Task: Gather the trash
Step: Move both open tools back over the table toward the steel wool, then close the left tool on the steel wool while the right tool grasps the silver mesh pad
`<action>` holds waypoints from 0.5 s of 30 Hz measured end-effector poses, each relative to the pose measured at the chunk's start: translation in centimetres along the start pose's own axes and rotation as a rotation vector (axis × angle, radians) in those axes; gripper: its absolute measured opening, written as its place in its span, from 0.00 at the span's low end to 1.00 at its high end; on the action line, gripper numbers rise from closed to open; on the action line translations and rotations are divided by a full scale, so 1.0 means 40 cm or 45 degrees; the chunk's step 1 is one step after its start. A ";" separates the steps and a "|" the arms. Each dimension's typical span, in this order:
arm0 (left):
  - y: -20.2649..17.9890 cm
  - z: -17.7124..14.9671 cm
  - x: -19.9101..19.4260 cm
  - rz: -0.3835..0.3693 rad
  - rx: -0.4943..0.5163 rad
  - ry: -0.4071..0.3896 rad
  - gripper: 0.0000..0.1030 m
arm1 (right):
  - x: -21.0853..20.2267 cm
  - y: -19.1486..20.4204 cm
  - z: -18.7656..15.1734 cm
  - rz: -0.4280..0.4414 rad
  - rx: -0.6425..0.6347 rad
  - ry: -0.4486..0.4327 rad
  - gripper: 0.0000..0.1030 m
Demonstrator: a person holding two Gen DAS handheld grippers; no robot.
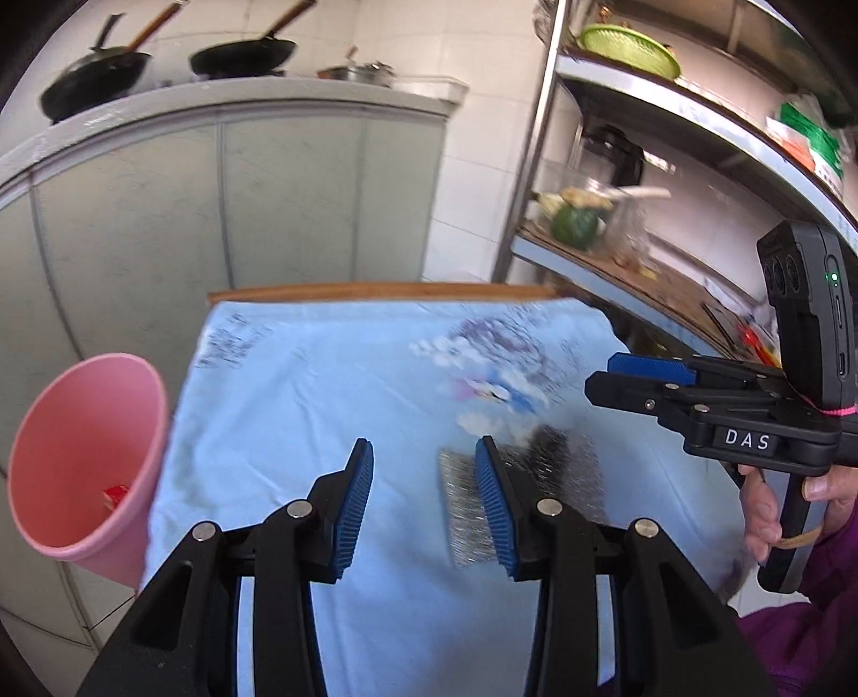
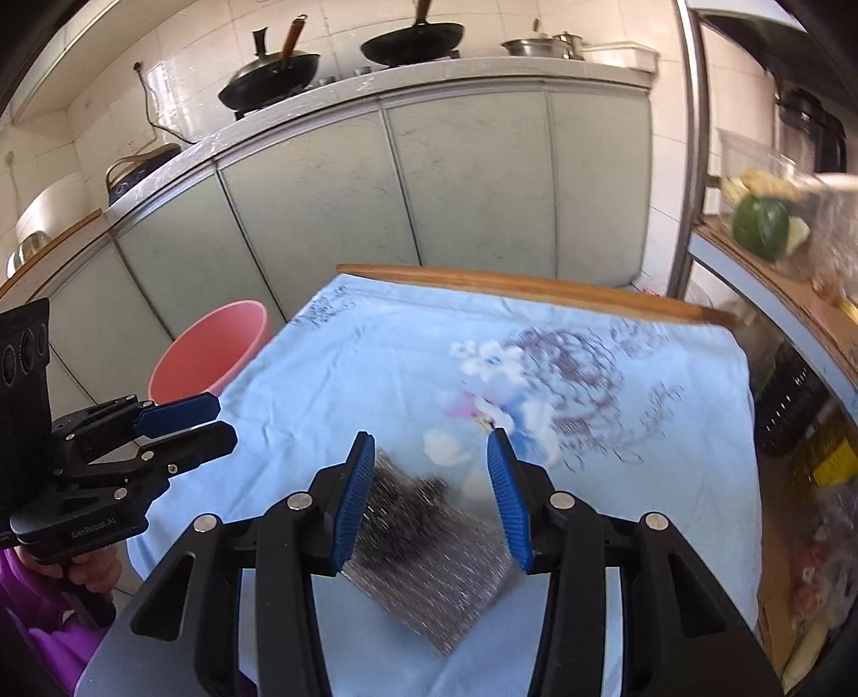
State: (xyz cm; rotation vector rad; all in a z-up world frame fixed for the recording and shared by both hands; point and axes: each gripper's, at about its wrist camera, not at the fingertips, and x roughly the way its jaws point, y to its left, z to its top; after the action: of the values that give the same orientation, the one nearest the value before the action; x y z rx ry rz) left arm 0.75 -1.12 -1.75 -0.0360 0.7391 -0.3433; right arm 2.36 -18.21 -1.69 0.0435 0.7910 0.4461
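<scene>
In the right wrist view, the right tool (image 2: pixel 431 488) was seen with its blue pads (image 2: pixel 358 498) spread wide and nothing gripped between them; a silvery, dark-blotched foil wrapper (image 2: pixel 429 557) lay flat on the cloth directly beneath and between the two pads, though contact with them could not be made out because of blur. The left tool (image 1: pixel 423 493) was likewise held wide and empty, and in its own view the same wrapper (image 1: pixel 557 482) was found under and just right of its right-hand pad. Both tools were held above a table covered by a light blue cloth (image 2: pixel 375 375) printed with flowers (image 2: pixel 498 386). A pink bucket (image 1: pixel 80 455) stood off the table's left edge, tilted in the left view, and a small red scrap (image 1: pixel 115 496) was seen lying inside it near the bottom. The table's wooden rim (image 2: pixel 509 284) was visible at the far side. Beyond it, pale green cabinet doors (image 2: pixel 456 182) were ranged under a worktop, on which two black woks (image 2: pixel 273 75) and a steel pot (image 2: pixel 541 45) were set. At the right, a metal shelf rack (image 1: pixel 643 91) was seen carrying a green basket (image 1: pixel 627 51) and a green vegetable (image 1: pixel 574 225)
</scene>
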 end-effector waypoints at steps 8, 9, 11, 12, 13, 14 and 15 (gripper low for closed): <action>-0.086 0.017 0.103 -0.114 0.082 0.138 0.38 | -0.007 -0.080 -0.073 -0.013 0.076 0.073 0.43; -0.091 0.017 0.119 -0.127 0.078 0.159 0.38 | -0.007 -0.086 -0.081 0.003 0.083 0.085 0.43; -0.105 0.013 0.155 -0.113 0.090 0.198 0.38 | -0.004 -0.088 -0.091 0.031 0.081 0.114 0.43; -0.108 0.008 0.167 -0.101 0.095 0.216 0.38 | -0.002 -0.087 -0.096 0.045 0.075 0.133 0.43; -0.112 0.004 0.181 -0.095 0.096 0.237 0.38 | 0.004 -0.086 -0.103 0.057 0.063 0.159 0.43; -0.116 0.000 0.192 -0.095 0.093 0.255 0.38 | 0.007 -0.084 -0.108 0.065 0.053 0.172 0.43; -0.119 -0.006 0.202 -0.088 0.095 0.268 0.38 | 0.010 -0.081 -0.114 0.074 0.040 0.186 0.43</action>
State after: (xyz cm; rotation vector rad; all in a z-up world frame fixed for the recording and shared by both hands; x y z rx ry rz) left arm 4.72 -8.16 -6.48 0.0456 0.9339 -0.4447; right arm 0.64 -21.56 -5.85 0.0642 0.9425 0.4961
